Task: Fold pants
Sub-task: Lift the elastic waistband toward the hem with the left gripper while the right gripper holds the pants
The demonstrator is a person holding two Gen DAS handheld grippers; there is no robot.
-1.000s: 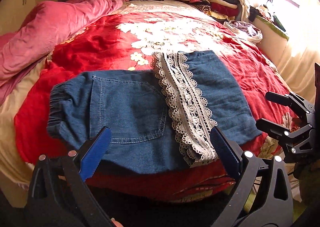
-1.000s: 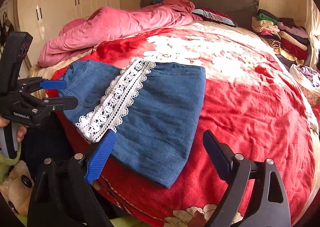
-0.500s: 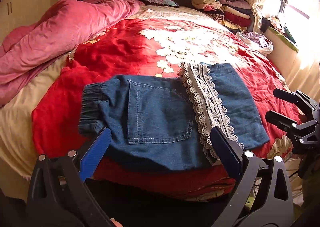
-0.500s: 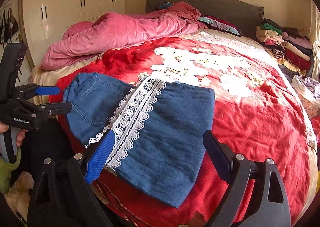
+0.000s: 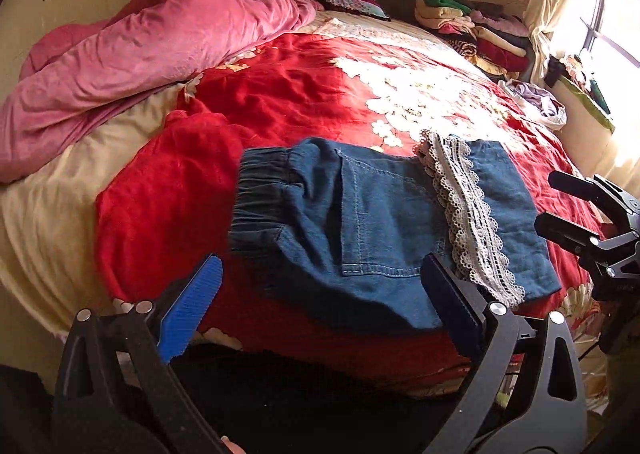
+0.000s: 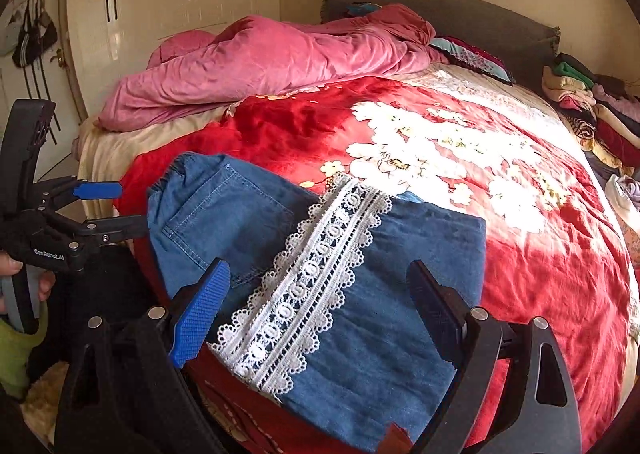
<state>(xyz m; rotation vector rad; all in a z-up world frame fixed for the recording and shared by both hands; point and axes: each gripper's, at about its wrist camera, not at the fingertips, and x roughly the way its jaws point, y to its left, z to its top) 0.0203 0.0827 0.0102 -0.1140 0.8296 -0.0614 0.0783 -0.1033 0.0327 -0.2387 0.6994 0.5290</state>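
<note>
Folded blue denim pants (image 5: 384,221) (image 6: 320,270) with a white lace band (image 5: 468,213) (image 6: 312,282) lie flat at the near edge of the red floral bedspread (image 5: 304,93). The elastic waistband (image 5: 260,197) points left. My left gripper (image 5: 322,296) hovers open in front of the pants' near edge, with nothing between its fingers. My right gripper (image 6: 320,302) is open too, above the lace end of the pants and not touching them. Each gripper shows in the other's view, the right gripper (image 5: 580,209) at the right edge and the left gripper (image 6: 104,205) at the left edge, held by a hand (image 6: 12,274).
A crumpled pink duvet (image 5: 140,65) covers the far left of the bed. Stacked folded clothes (image 5: 472,29) sit at the far right by the headboard. A window with a curtain (image 5: 560,5) is to the right. White wardrobes (image 6: 168,13) stand beyond the bed's left side.
Both grippers have drawn back from the pants and drifted left; the pants now sit farther away and to the right in the left wrist view. Both stayed open. The pants have not moved.
</note>
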